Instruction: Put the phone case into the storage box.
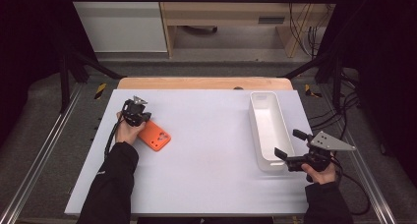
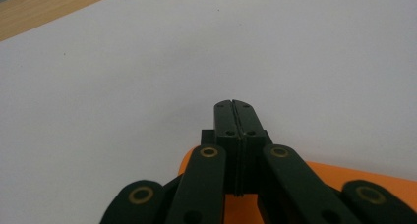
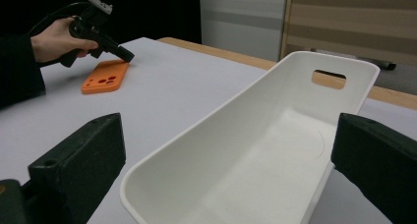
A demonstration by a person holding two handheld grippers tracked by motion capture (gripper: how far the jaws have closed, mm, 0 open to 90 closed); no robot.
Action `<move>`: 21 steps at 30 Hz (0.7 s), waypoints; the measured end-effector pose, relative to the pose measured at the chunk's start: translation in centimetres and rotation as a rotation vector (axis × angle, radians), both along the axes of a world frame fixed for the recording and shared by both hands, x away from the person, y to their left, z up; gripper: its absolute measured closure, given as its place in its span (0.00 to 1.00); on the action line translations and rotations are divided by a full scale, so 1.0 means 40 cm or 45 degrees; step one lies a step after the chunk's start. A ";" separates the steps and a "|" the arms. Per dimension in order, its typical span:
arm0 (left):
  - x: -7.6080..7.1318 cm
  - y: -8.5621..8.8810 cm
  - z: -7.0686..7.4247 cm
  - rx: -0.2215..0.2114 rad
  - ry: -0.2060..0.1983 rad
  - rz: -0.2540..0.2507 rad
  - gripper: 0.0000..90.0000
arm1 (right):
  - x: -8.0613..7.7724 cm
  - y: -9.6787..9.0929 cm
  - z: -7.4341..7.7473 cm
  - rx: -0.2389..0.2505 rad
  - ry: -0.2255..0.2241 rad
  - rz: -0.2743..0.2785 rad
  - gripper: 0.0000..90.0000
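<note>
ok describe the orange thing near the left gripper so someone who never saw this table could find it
Start from the white tabletop and look to its left half, far from the long white bin on the right. There the orange phone case lies flat, one end under the shut left gripper. It is the one brightly coloured thing on the table, with small cut-out holes in one corner.

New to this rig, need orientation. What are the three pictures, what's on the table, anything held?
A person holds a handheld two-fingered gripper in each hand. The high view looks down on the white table; the other two come from cameras riding on each gripper. On the table lie an orange phone case and a white bin, which is empty. The left gripper has its fingers shut above the case edge, gripping nothing. The right gripper is open, its fingers either side of the bin's near end.
</note>
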State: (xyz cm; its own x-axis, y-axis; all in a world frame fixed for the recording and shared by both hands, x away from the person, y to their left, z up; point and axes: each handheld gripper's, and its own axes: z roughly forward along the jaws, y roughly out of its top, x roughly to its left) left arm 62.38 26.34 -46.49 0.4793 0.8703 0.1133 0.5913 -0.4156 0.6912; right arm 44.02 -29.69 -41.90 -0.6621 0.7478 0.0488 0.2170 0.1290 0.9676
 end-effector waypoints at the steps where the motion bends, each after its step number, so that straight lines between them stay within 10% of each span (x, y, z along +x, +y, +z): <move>1: 0.000 0.000 0.000 0.000 0.000 0.000 1.00 | 0.000 0.000 0.000 0.000 0.000 0.000 0.00; 21: -0.008 0.004 0.000 0.040 0.035 0.016 1.00 | 0.000 -0.001 0.000 0.001 0.002 0.000 0.00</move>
